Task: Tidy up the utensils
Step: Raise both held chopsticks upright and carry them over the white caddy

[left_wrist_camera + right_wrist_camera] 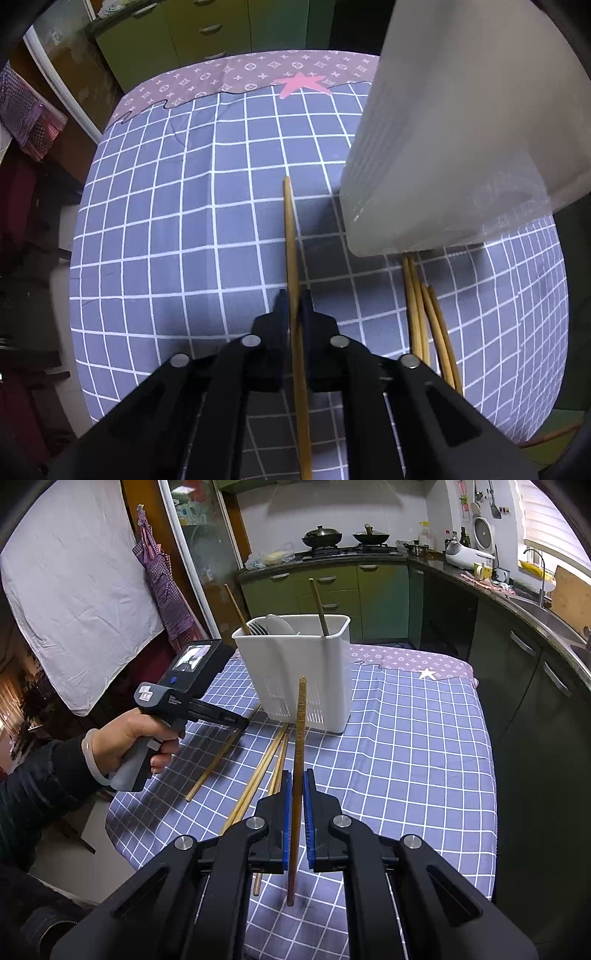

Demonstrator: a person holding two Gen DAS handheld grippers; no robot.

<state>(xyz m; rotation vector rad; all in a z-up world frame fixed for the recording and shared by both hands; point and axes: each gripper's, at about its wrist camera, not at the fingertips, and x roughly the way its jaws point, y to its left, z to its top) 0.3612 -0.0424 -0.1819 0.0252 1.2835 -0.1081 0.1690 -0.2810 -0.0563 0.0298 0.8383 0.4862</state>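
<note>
Clamped between the narrow jaws of the right gripper (295, 782), a darker wooden chopstick (300, 716) is being held, its long axis pointing at the white slotted plastic utensil holder (295, 672) ahead on the checked counter (406, 757). A pale bamboo chopstick (290, 229) is being pinched likewise by the left gripper (293, 306), just left of the holder. Loose chopsticks (258, 771) are lying at its base.

A blue checked cloth (406, 746) covers the surface, with a mauve patterned strip (413, 659) at its far edge. Behind stand green cabinets (380, 598), two dark woks (321, 537) on the stove, a checked apron (162, 583) hanging beside a white sheet (74, 590).
</note>
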